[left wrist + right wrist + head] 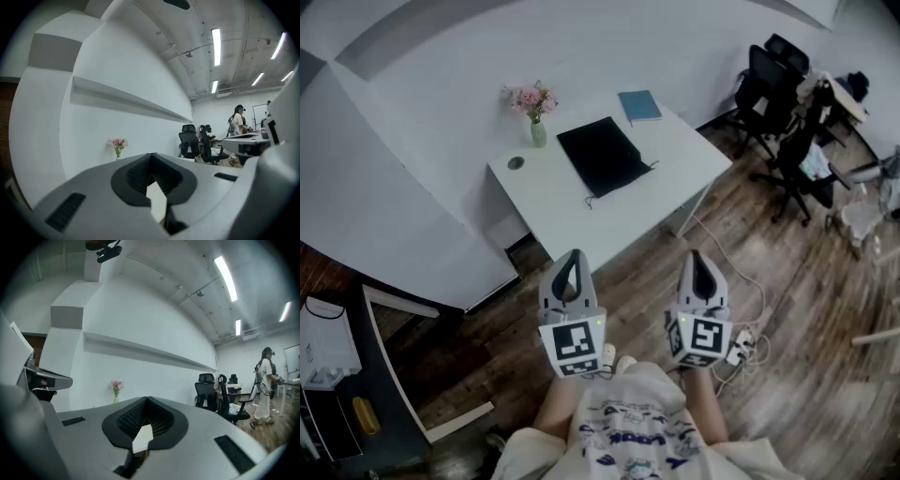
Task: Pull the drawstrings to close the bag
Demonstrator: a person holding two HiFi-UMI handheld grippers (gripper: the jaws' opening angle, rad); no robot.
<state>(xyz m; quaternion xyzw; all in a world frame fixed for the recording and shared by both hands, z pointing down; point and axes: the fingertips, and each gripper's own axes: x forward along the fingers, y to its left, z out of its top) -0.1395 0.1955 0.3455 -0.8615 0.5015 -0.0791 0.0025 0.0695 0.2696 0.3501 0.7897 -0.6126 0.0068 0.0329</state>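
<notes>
Head view shows the black bag (pixel 602 155) lying untouched on the white table (pixel 675 159), well ahead of the left gripper (pixel 569 272) and right gripper (pixel 703 270), both closed and empty, so the drawstring pulling has not begun.

The bag (pixel 603 155) looks like soft black cloth, quite matt, and the table (pixel 572 220) under it has a smooth white top. The floor (pixel 806 281) is dark wood planking with a faint sheen. The left gripper (pixel 572 258) and right gripper (pixel 697 258) have smooth, matt grey plastic shells, and their fingers (pixel 136 176) carry black ribbed pads.
</notes>
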